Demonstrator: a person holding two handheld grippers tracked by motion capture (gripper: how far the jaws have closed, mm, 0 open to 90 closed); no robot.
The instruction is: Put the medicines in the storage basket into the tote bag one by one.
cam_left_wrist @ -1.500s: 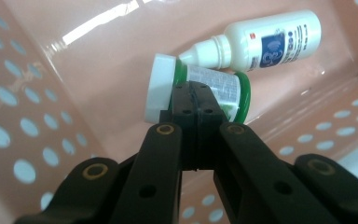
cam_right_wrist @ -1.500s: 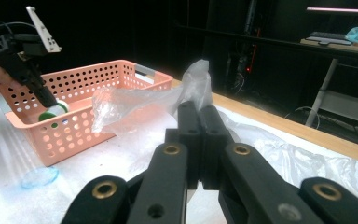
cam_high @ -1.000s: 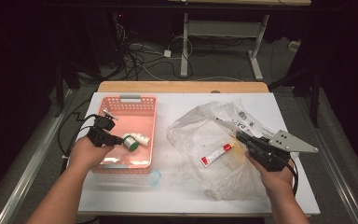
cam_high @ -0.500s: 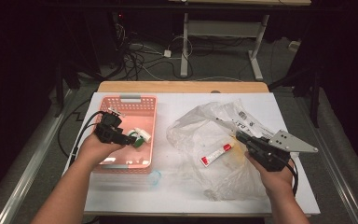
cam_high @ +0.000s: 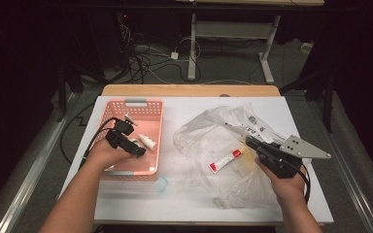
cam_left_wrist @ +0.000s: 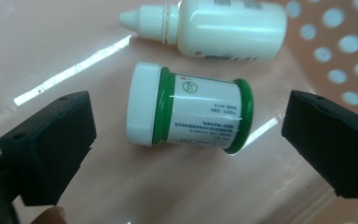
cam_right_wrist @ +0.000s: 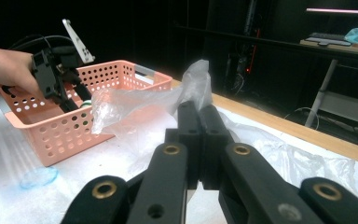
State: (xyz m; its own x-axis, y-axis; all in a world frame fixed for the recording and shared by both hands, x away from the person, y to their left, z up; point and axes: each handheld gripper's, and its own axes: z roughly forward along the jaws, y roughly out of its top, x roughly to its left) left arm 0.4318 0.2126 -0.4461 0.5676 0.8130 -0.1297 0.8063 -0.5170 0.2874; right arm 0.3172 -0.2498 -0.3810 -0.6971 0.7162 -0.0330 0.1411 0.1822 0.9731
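Lying sideways on the glossy pink perforated plastic basket (cam_left_wrist: 335, 56) floor, the round green-banded white jar (cam_left_wrist: 189, 110) sits untouched between the left gripper (cam_left_wrist: 186, 149) fingers, just opened wide; the right gripper (cam_right_wrist: 199, 126) fingers pinch crinkled clear plastic bag (cam_right_wrist: 135, 105).

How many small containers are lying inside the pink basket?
2. A green-and-white jar lies on its side between the open left gripper jaws. A white dropper bottle lies just beyond it. The hand in the high view may hide more in the pink basket.
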